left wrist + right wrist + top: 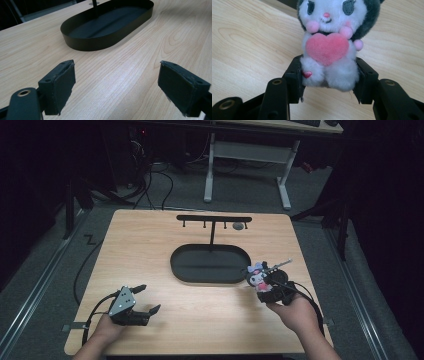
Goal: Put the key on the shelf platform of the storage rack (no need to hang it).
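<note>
I find no legible text, label, brand or number in any view. The plush toy [329,45] carries only embroidered face features, a pink heart and a small red mark on one foot, not lettering. A dark zigzag mark [90,239] lies on the floor beside the worktop [150,250]; I cannot read it as a character.

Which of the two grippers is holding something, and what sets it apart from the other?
The right gripper: its jaws are closed on a plush toy with a pink heart. The left gripper has its jaws wide apart with bare table between them.
</note>
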Available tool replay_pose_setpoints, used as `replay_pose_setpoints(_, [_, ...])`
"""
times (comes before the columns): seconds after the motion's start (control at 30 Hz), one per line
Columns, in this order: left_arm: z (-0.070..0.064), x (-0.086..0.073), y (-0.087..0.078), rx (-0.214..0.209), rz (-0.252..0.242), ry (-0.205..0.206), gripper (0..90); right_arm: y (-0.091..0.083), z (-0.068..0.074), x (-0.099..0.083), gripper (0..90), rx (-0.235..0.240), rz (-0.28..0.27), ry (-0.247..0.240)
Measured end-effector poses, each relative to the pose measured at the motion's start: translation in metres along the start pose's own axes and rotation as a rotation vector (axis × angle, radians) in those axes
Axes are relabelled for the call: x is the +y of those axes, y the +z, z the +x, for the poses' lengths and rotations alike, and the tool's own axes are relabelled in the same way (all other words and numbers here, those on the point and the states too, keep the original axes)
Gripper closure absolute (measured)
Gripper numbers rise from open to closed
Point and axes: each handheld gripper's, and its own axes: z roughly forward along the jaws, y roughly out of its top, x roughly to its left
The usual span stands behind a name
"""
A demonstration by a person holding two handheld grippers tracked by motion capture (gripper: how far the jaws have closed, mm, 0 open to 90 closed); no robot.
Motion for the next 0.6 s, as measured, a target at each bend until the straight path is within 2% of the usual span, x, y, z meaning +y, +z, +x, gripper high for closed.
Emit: replay_pose_setpoints(0.6, [0.000,0.000,0.000,-0.001,-0.006,-0.006,15.4,0.018,0.020,0.043,49.8,0.055,-0.062,-0.014])
